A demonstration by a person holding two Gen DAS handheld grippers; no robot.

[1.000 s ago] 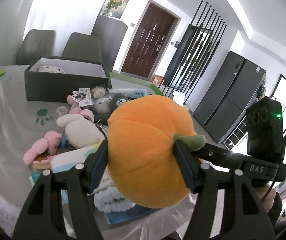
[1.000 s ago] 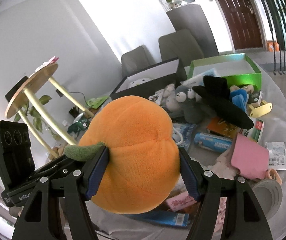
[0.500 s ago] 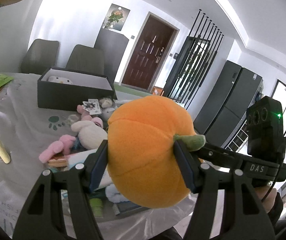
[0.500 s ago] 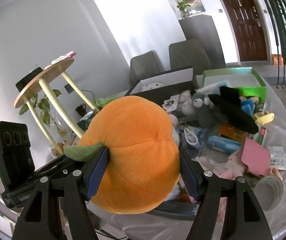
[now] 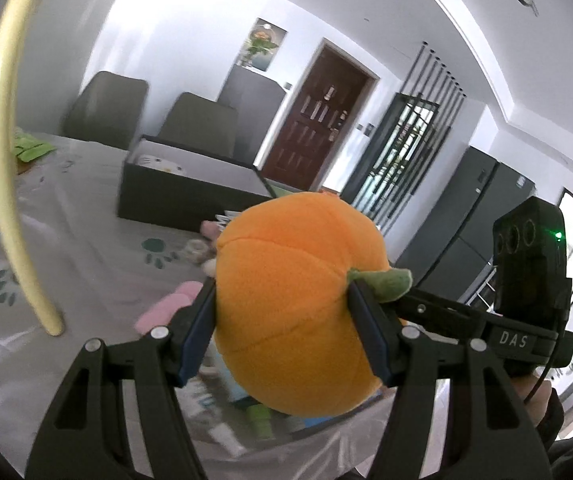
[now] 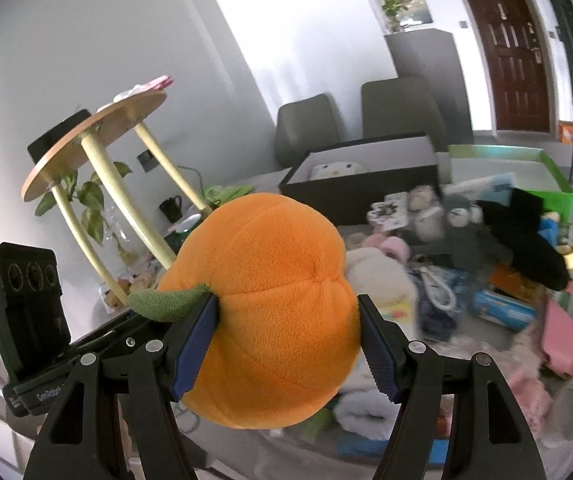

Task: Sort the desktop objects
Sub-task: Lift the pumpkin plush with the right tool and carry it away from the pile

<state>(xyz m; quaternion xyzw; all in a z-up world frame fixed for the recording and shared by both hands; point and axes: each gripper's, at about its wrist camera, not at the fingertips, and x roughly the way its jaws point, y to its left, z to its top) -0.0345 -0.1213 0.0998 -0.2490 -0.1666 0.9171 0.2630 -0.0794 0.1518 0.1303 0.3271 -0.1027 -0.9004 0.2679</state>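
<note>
Both claws clamp the same orange plush (image 5: 294, 304), lifted above the near counter (image 5: 86, 216) edge. Left claw (image 5: 286, 328) abt half open, blue pads pressed into plush sides; right claw (image 6: 286, 332) same, a bit wider, pads dug in. Green leaf (image 6: 162, 300) sticks out beside right claw's left pad. Black box (image 6: 366, 184) far on counter, green box (image 6: 542, 176) to its right. Toy pile (image 6: 466, 264) btw boxes and plush, blurry.
</note>
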